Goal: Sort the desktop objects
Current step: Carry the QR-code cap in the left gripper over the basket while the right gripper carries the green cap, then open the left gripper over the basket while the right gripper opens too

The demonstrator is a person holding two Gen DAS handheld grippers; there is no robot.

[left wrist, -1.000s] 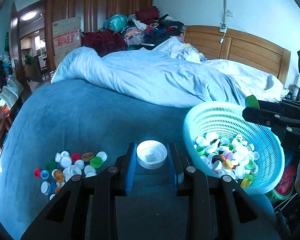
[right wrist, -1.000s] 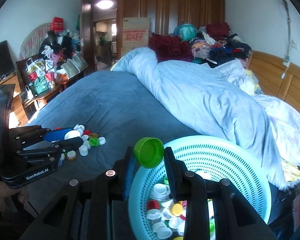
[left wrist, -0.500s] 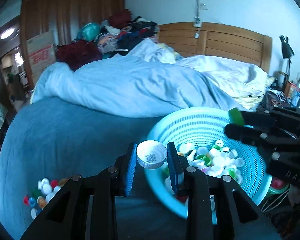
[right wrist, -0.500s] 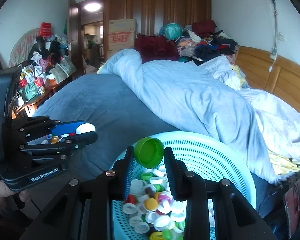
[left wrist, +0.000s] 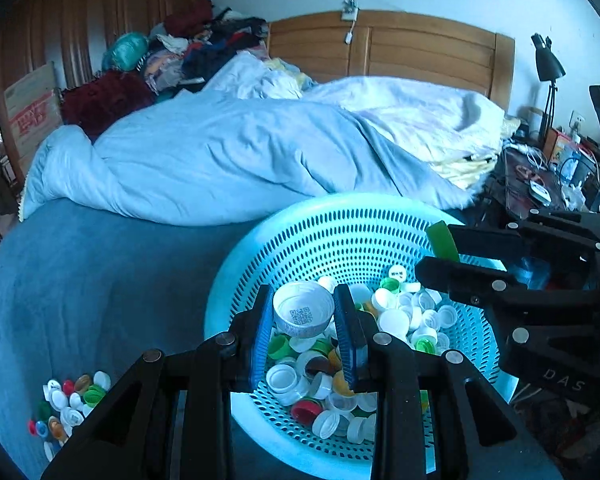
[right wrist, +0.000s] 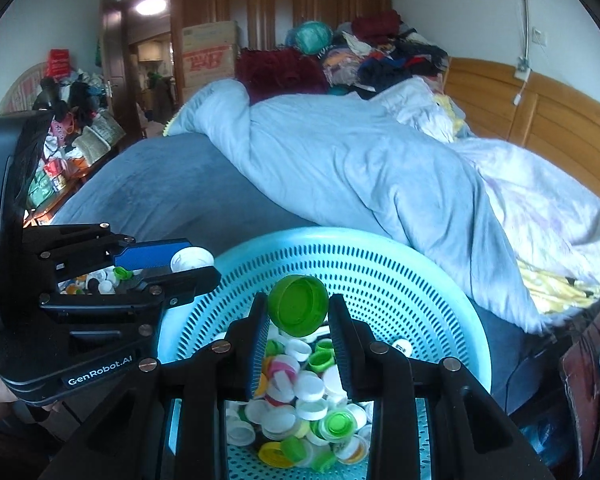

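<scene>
A white bottle cap (left wrist: 303, 315), open side toward the camera with a QR code printed inside, sits clamped between the blue-padded jaws of the left gripper (left wrist: 304, 320) at lower centre of the left wrist view. The jaws are drawn in tight on its rim. Below it lies a turquoise perforated basket (left wrist: 320, 240), its floor covered with a heap of bottle caps (left wrist: 364, 344) in white, green, yellow, red and brown.

In the right wrist view a green bottle cap (right wrist: 298, 305) is pinched between the jaws of the right gripper (right wrist: 299, 312), tilted with its hollow facing up and to the left, hanging above the same basket (right wrist: 380, 264) and its caps (right wrist: 300, 400). These jaws are nearly closed, stopped only by the cap's width.

Each gripper shows in the other's view: the right one enters from the right edge of the left wrist view, the green cap (left wrist: 443, 240) at its tip over the basket's far rim; the left one reaches in from the left edge of the right wrist view, the white cap (right wrist: 191, 258) just beside the basket's left rim.

The basket rests on a blue bedspread (left wrist: 80, 272). A small cluster of loose caps (left wrist: 70, 400) lies on it at lower left. A rumpled pale-blue duvet (left wrist: 228, 160) crosses the bed behind, with a wooden headboard (left wrist: 400, 52) beyond.
</scene>
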